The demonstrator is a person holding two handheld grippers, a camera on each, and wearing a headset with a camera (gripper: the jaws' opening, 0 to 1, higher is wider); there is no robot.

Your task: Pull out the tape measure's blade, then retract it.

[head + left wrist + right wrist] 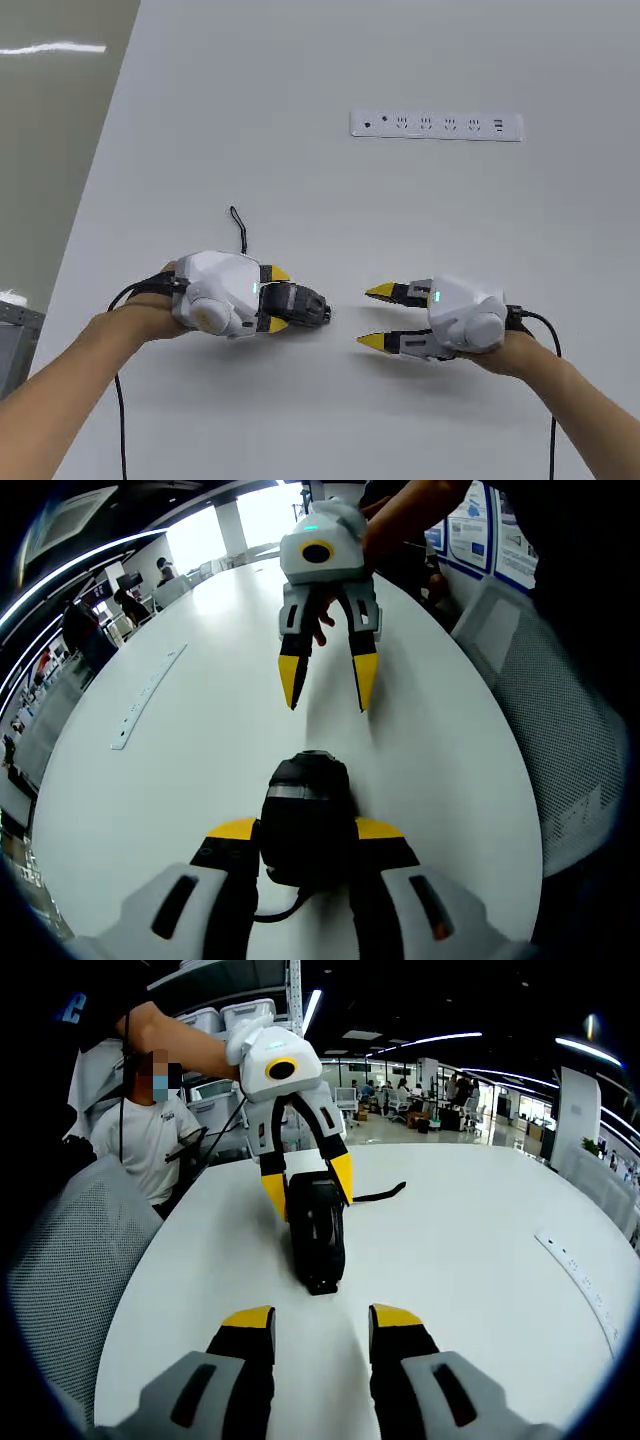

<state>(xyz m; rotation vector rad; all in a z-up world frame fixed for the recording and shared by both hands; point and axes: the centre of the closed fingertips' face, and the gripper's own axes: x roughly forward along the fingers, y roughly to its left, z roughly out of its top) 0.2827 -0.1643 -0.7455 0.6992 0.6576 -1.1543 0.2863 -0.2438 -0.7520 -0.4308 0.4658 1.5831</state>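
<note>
**Left claw clamped on the case, right claw open and facing it**

Left claw was closed on the black tape measure, with its yellow tips pressed against the two flanks of the case. The case rested on the white tabletop. Right claw had its jaws apart and held nothing, standing near the case but not touching it, and pointed straight at it. The case's long axis ran along the line joining the two claws — its free end projected from the left claw toward the right, so the right claw was the one placed to reach that end. No blade was seen drawn out, and the hook was too small to pick out. Both forearms lay low and roughly level over the tabletop, the claws facing tip to tip. The next move probably called for the right claw to advance along that axis and pinch the blade's end.
</note>
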